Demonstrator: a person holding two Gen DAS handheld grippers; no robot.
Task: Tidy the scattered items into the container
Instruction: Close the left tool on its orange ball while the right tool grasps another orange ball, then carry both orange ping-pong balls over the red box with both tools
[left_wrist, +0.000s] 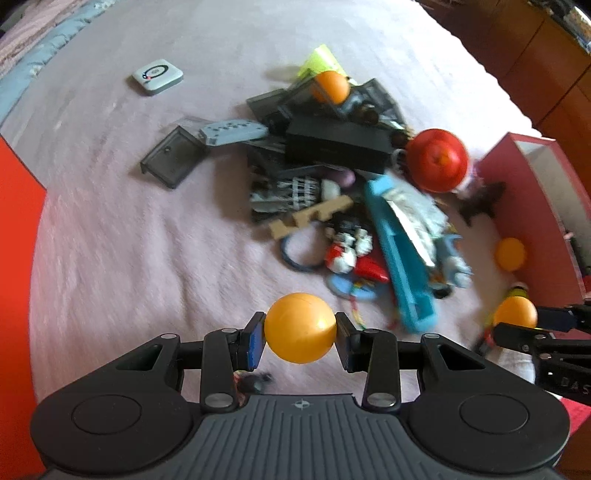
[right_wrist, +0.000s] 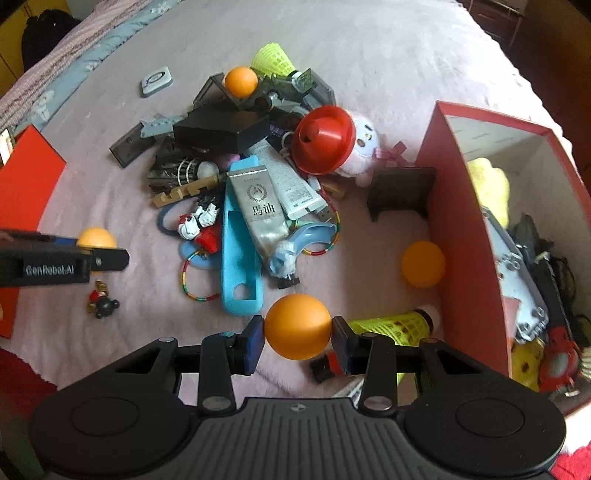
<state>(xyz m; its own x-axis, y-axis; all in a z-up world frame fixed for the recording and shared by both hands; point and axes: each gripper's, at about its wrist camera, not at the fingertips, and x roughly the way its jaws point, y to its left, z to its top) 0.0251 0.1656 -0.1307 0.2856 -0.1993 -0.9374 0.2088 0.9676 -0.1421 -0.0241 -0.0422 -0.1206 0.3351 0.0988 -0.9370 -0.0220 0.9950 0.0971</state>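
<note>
Pink fuzzy bed cover (right_wrist: 388, 66), wooden cabinets (left_wrist: 535, 62) far right. Orange balls, four in all: left tongs (left_wrist: 300, 334) clamped on one ball (left_wrist: 300, 328), right tongs (right_wrist: 297, 334) clamped on another (right_wrist: 297, 326), one loose ball (right_wrist: 423, 264) beside the red box (right_wrist: 454, 221), one (right_wrist: 241, 82) atop the far clutter pile. Box sits right, part-filled.

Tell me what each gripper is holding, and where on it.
Left gripper: an orange ball, pinched across its middle by the two pads. Right gripper: another orange ball, gripped the same way, on opposite sides.
</note>
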